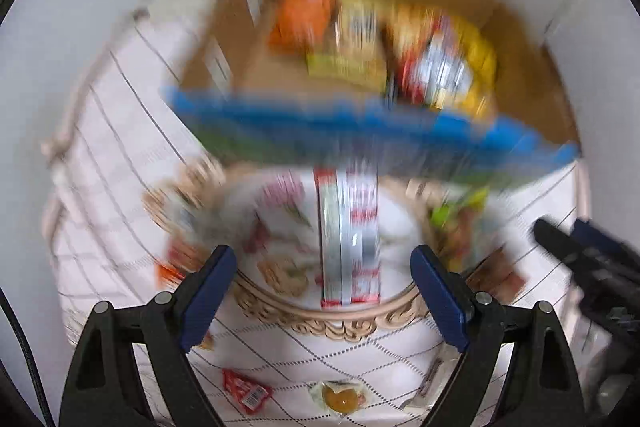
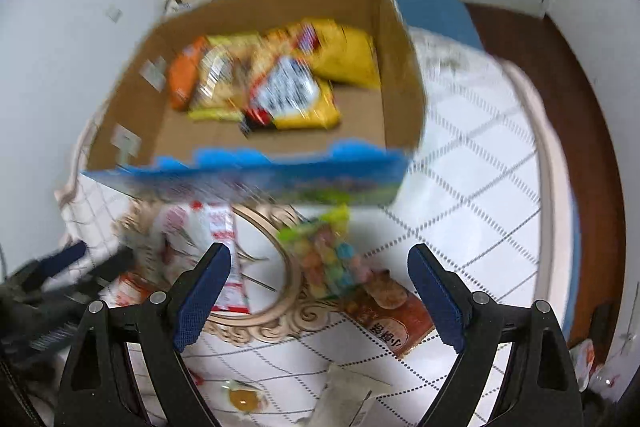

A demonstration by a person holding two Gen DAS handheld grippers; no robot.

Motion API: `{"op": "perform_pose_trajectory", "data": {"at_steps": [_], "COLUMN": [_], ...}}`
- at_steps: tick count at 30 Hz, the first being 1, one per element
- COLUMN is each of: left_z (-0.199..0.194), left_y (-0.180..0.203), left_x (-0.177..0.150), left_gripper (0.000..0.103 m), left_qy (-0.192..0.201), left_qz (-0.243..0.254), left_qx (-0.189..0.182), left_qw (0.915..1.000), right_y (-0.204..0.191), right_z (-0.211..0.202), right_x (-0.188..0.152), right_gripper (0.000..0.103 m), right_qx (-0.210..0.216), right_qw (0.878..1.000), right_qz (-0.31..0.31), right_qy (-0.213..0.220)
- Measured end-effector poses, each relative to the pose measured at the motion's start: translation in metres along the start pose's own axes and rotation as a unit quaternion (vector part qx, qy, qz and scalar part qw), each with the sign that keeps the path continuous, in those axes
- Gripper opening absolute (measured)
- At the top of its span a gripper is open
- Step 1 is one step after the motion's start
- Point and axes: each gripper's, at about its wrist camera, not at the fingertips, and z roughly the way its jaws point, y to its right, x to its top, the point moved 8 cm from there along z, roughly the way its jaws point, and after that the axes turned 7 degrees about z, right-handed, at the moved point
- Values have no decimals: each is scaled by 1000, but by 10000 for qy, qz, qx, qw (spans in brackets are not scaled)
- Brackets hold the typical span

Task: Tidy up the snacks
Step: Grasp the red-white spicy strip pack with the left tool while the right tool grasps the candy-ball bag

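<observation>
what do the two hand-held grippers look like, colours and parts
Both match: the left hand-held gripper and right hand-held gripper have black plastic finger frames with triangular cut-outs, silver pivot pins and dark blue textured pads. A black cable runs along the left-wrist view's left edge.

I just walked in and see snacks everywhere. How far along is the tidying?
Partly done. Several packets, orange and yellow, already lie in the box. Nothing is in hand: both grippers, left and right, have open, empty jaws. Left to do: the red-and-white packet on the plate, the candy bag, and small pieces on the tablecloth.
</observation>
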Motion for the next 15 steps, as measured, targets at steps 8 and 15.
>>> {"op": "perform_pose_trajectory", "data": {"at_steps": [8,15], "left_z": [107,104], "left_y": [20,22], "left_x": [-8,-10], "left_gripper": [86,52], "left_qy": [-901,-633], "left_qz": [-36,354], "left_qx": [-249,-61], "left_qw": [9956,9973], "right_y": [20,-1], "right_z": [70,115], "right_x": [-18,-30], "right_gripper": [67,70], "right_qx": [137,-186], "right_qw": [9992,9942], "right_qz": [-204,-834], "right_qy": [-305,-645]}}
